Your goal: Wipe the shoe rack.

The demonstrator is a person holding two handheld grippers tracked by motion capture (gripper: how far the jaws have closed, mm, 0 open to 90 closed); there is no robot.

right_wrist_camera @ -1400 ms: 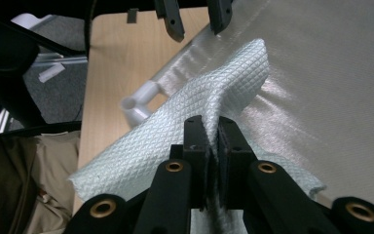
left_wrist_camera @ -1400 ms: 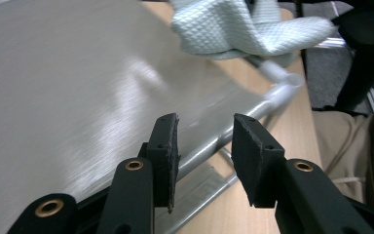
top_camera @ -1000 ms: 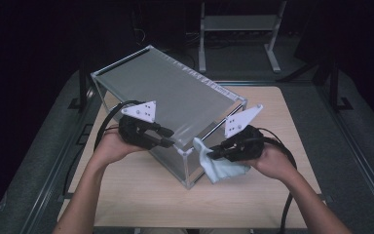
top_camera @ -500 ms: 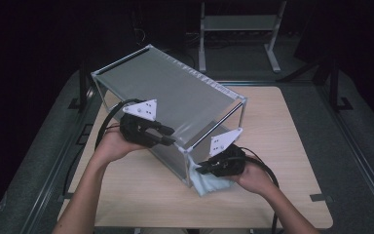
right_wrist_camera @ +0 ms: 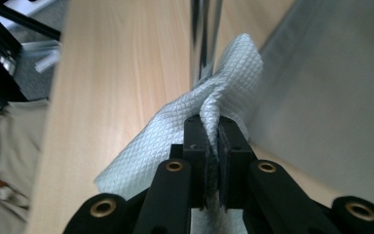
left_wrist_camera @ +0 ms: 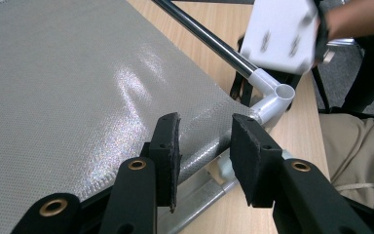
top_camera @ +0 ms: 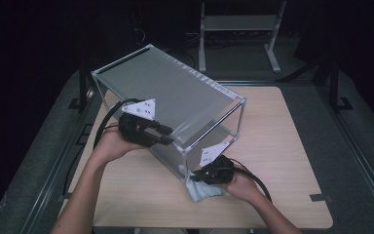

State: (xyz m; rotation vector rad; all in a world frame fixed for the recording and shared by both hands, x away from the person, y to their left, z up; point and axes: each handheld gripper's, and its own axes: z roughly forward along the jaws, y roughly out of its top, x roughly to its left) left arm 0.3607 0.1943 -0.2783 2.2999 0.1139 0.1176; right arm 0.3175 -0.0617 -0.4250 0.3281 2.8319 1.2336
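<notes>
Wiping looks partway done: right gripper pinches the cloth against the post at the frame's 5 o'clock corner, left gripper straddling its rail, panels remaining.

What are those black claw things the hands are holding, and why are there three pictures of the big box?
A person sits at a wooden table holding a hand tool in each hand. Each tool has two black jaws that pinch, like tongs. One camera looks down from above; the other two ride on the tools and look along their jaws. On the table stands a box frame made of metal tubes with grey fabric sides. The left gripper has its jaws around a fabric-covered tube at the frame's edge, steadying it. The right gripper is pinched shut on a white cloth, pressing it against the frame's corner post, low down near the tabletop.
</notes>
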